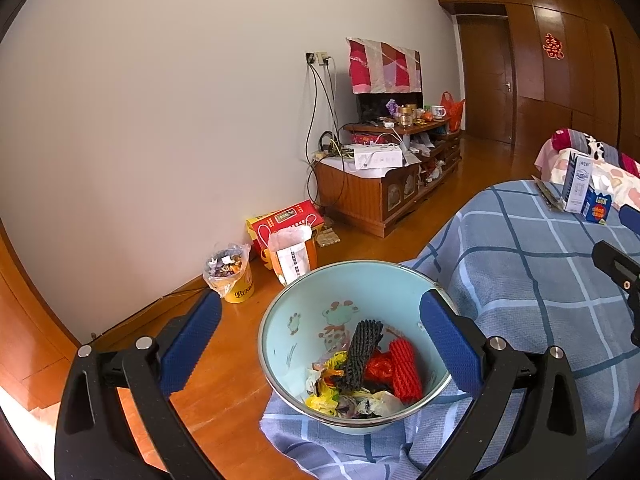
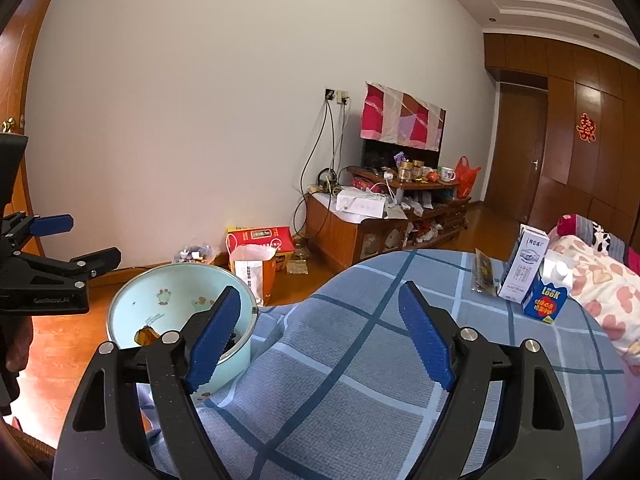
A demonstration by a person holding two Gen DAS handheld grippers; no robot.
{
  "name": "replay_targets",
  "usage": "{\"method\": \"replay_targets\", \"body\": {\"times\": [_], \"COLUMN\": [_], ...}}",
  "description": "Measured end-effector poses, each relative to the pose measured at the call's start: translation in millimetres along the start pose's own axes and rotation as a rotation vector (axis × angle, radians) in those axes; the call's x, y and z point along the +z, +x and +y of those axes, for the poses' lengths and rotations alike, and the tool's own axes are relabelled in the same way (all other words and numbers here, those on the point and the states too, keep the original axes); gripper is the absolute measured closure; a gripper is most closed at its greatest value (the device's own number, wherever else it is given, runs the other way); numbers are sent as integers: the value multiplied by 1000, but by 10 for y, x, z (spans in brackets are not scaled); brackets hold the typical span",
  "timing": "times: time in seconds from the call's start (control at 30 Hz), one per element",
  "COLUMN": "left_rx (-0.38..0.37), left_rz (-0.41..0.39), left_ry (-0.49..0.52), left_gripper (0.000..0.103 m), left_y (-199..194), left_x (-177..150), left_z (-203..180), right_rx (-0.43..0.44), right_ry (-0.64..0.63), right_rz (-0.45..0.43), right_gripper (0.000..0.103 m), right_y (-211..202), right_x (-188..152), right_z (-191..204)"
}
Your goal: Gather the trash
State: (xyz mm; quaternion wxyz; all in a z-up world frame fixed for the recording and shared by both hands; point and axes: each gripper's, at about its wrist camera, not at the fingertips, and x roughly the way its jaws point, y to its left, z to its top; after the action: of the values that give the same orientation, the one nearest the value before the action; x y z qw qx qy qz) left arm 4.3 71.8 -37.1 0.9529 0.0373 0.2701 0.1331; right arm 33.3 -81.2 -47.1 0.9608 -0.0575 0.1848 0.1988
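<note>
A light blue enamel basin (image 1: pixel 280 320) sits at the near left edge of the blue plaid tablecloth (image 1: pixel 520 280). It holds trash: black foam netting (image 1: pixel 360 350), red foam netting (image 1: pixel 406 368) and crumpled wrappers (image 1: pixel 324 396). My left gripper (image 1: pixel 320 328) is open and empty, its jaws straddling the basin from above. The basin also shows in the right wrist view (image 2: pixel 176 292). My right gripper (image 2: pixel 320 336) is open and empty above the cloth, just right of the basin. A milk carton (image 2: pixel 524 266), a blue box (image 2: pixel 546 300) and a dark wrapper (image 2: pixel 482 270) lie at the far right of the table.
On the wooden floor by the wall stand a yellow bin full of rubbish (image 1: pixel 234 276), a paper bag (image 1: pixel 294 254) and a red box (image 1: pixel 288 220). A cluttered TV cabinet (image 1: pixel 384 184) stands further back. A sofa with patterned covers (image 2: pixel 592 276) lies right of the table.
</note>
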Motion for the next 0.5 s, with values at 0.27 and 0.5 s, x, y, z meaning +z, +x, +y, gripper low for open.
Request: {"method": "replay_targets", "body": {"times": [0.27, 0.5], "left_rx": [9, 5], "left_rz": [-5, 6], "left_ry": [25, 41], "left_gripper": [6, 6], "left_y": [1, 28], "left_x": [-7, -20], "left_z": [-30, -75], "right_rx": [1, 0], "right_ry": [17, 19], "right_rz": [-26, -31], "right_gripper": [21, 21], "right_y": [-63, -75], "right_x": [17, 21], "right_z": [-56, -62]}}
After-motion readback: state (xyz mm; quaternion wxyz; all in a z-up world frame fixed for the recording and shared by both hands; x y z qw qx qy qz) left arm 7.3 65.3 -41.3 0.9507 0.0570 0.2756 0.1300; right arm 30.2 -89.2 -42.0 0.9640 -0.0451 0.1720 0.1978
